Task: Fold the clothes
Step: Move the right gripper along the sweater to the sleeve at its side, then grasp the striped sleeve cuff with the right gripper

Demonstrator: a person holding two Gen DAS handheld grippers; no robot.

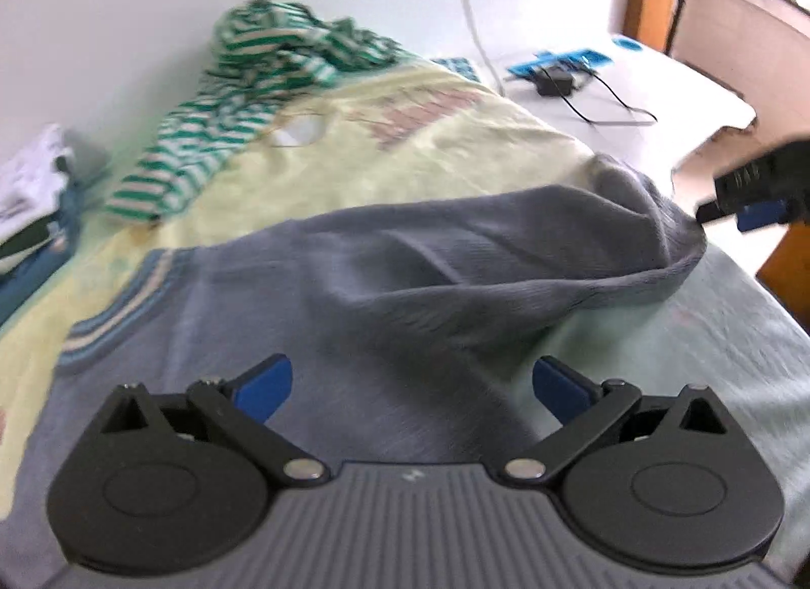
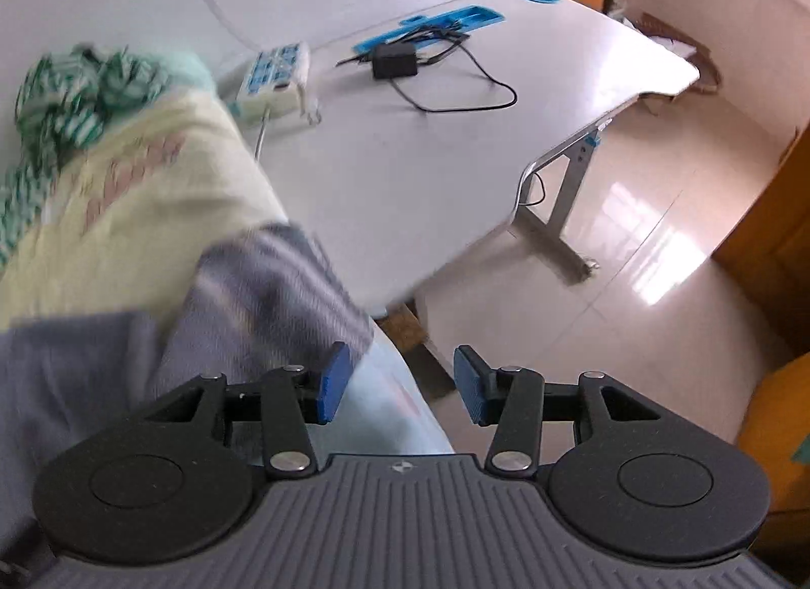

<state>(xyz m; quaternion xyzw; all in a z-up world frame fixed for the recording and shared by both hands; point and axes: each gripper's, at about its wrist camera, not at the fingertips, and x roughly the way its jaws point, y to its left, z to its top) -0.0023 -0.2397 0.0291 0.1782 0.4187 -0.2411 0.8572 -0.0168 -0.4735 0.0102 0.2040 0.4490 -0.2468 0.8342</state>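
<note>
Far left in the left wrist view, a small stack of clothes (image 1: 30, 204) sits at the frame edge, and just right of it a green striped top (image 1: 243, 97) lies crumpled at upper left. Moving across, a yellow shirt (image 1: 405, 153) is spread out under it, and the grey garment (image 1: 405, 285) fills the centre, one sleeve (image 1: 643, 234) thrown across toward the right edge. Down low, the left gripper (image 1: 411, 389) hangs over the grey cloth, jaws spread wide, nothing between them.

Over to the right wrist view: the striped cuff (image 2: 283, 295) sits left of centre, just beside the right gripper (image 2: 400, 384), whose jaws stand about half apart and empty, floor showing through the gap. Upper centre, a power strip (image 2: 273, 77) and a black adapter (image 2: 395, 63) lie on the white table (image 2: 506, 143).

That grey knit looks soft, light and floppy; it'll sag wherever it's lifted. I'd take it by the cuff or the hem ribbing.
</note>
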